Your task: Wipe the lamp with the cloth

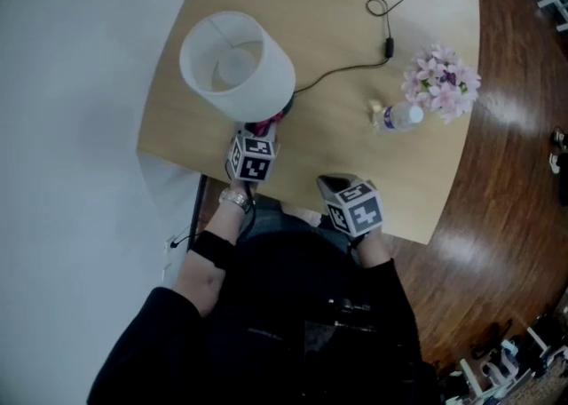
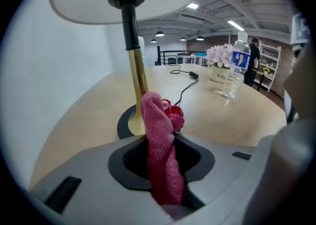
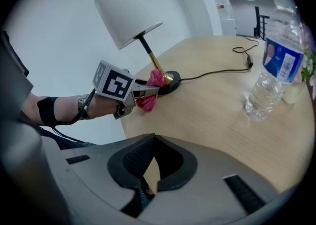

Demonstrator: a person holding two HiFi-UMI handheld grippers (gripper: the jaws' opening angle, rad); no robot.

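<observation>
A lamp with a white shade (image 1: 237, 66), a brass stem (image 2: 137, 78) and a black base (image 2: 129, 123) stands near the table's left front corner. My left gripper (image 1: 264, 132) is shut on a pink cloth (image 2: 160, 155), which bunches up between the jaws just in front of the base, right by the stem. The right gripper view shows the cloth (image 3: 150, 93) hanging from the left gripper (image 3: 143, 91) beside the base. My right gripper (image 1: 333, 184) hovers over the front edge of the table, to the right of the lamp, shut and holding nothing.
A clear water bottle (image 1: 401, 116) and a pot of pink flowers (image 1: 441, 82) stand at the right of the wooden table (image 1: 426, 181). The lamp's black cord (image 1: 355, 66) runs across the middle. A white wall lies close on the left.
</observation>
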